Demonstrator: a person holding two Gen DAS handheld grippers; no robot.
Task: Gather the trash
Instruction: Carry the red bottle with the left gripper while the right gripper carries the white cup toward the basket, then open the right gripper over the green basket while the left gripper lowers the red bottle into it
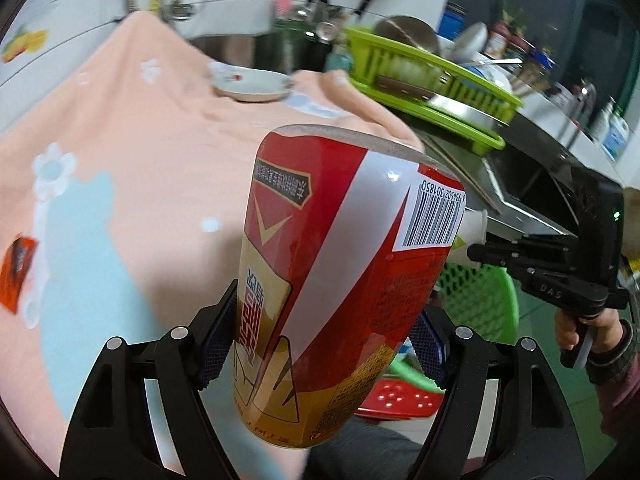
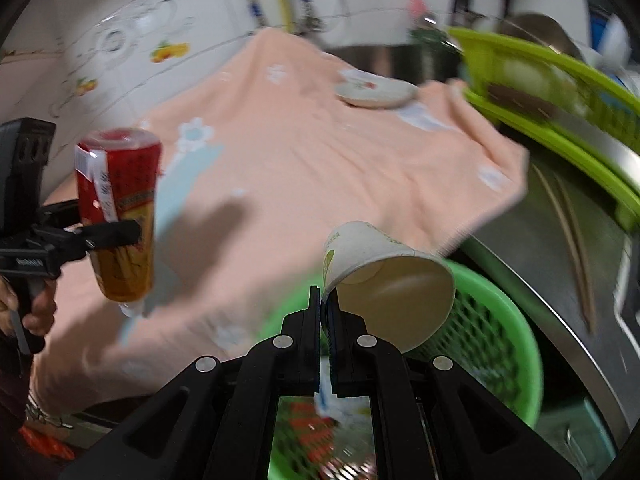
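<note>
Left wrist view: the left gripper (image 1: 320, 344) clamps a red, white and gold drink can (image 1: 336, 280) between its two pads, the can upright-ish and tilted, held in the air above the edge of a counter covered by a peach towel (image 1: 160, 152) with pale blue shapes. A small white plate (image 1: 252, 84) sits on the towel farther back, and a lime green dish rack (image 1: 432, 84) stands to the right. At the right edge, a hand (image 1: 580, 332) holds the right gripper (image 1: 476, 252), which pinches a white paper cup (image 1: 470, 232) just beside the can. A green mesh basket (image 1: 480, 304) lies below.

Right wrist view: the right gripper's jaws are closed tight on the paper cup's rim, the cup tipped on its side with its open mouth facing the camera, hanging over the green basket. At left, the other gripper holds the can over the towel.
</note>
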